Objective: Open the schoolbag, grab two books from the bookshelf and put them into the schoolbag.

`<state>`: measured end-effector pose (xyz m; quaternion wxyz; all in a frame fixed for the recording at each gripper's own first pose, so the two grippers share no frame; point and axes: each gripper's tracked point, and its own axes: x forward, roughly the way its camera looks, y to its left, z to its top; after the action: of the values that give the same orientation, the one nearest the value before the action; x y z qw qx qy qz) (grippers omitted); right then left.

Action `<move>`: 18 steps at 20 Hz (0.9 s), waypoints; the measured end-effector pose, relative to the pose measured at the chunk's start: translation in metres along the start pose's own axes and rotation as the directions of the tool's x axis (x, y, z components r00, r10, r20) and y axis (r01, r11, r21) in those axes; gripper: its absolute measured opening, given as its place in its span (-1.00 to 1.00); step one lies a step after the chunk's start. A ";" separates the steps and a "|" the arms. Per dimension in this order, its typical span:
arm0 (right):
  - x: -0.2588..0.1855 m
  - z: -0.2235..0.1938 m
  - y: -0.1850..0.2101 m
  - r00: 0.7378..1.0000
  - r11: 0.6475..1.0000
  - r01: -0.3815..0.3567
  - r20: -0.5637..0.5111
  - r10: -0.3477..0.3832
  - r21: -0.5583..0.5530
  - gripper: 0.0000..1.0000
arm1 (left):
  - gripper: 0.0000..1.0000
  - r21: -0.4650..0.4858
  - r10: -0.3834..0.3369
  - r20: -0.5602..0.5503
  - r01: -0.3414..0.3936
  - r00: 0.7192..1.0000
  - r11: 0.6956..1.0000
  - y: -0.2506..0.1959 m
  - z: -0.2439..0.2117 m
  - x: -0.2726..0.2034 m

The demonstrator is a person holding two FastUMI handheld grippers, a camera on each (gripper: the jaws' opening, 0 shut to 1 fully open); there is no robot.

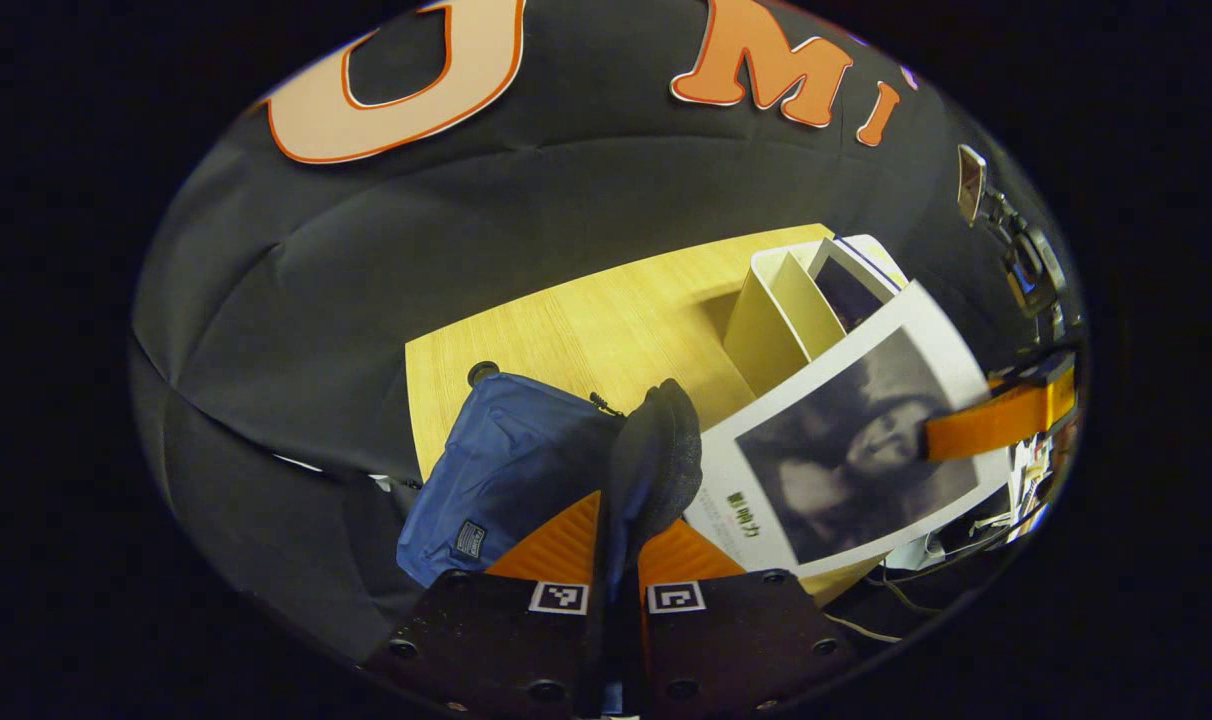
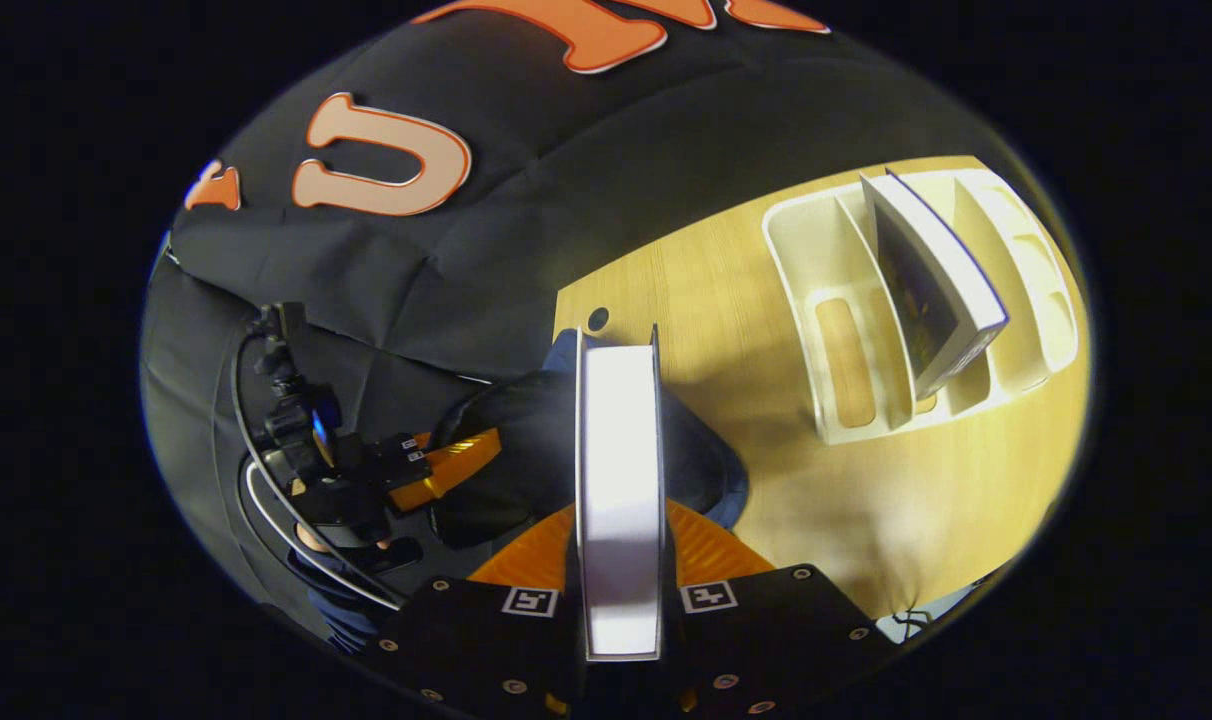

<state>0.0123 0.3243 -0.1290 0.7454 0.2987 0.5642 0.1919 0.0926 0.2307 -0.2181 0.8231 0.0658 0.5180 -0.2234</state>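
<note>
My left gripper (image 1: pixel 626 512) is shut on the dark padded flap (image 1: pixel 656 450) of the blue schoolbag (image 1: pixel 506 470) and holds it up at the table's near corner. My right gripper (image 2: pixel 621 525) is shut on a white-covered book (image 2: pixel 621 470), seen edge-on above the bag's opening (image 2: pixel 511 450). In the left gripper view that book (image 1: pixel 856 450) shows a dark picture on its cover and hangs tilted just right of the flap, with a finger of the right gripper (image 1: pixel 996 420) across its far edge. The left gripper (image 2: pixel 451 462) grips the bag's rim. A second book (image 2: pixel 931 290) stands in the white bookshelf (image 2: pixel 836 300).
The bookshelf (image 1: pixel 766 330) stands on the wooden table (image 1: pixel 586 330) behind the bag, with its other slots bare. Bare tabletop (image 2: pixel 916 500) lies between shelf and front edge. A cable hole (image 1: pixel 482 372) is near the bag. Cables (image 1: pixel 896 590) hang off the table's near side.
</note>
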 end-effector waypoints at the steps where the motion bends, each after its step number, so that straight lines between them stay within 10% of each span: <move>1: 0.013 -0.006 0.004 1.000 1.000 -0.011 -0.010 0.011 0.010 -0.41 | -0.85 0.001 -0.006 0.002 0.006 1.000 1.000 -0.001 0.001 -0.001; 18: 0.167 -0.030 0.028 0.987 0.950 -0.157 0.061 0.146 0.270 -0.42 | -0.87 -0.026 -0.087 0.047 0.088 0.995 0.996 -0.017 -0.010 -0.018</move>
<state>0.0339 0.4561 -0.2377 0.6912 0.4453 0.5454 0.1626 0.0704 0.2240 -0.2044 0.8251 0.0262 0.5043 -0.2534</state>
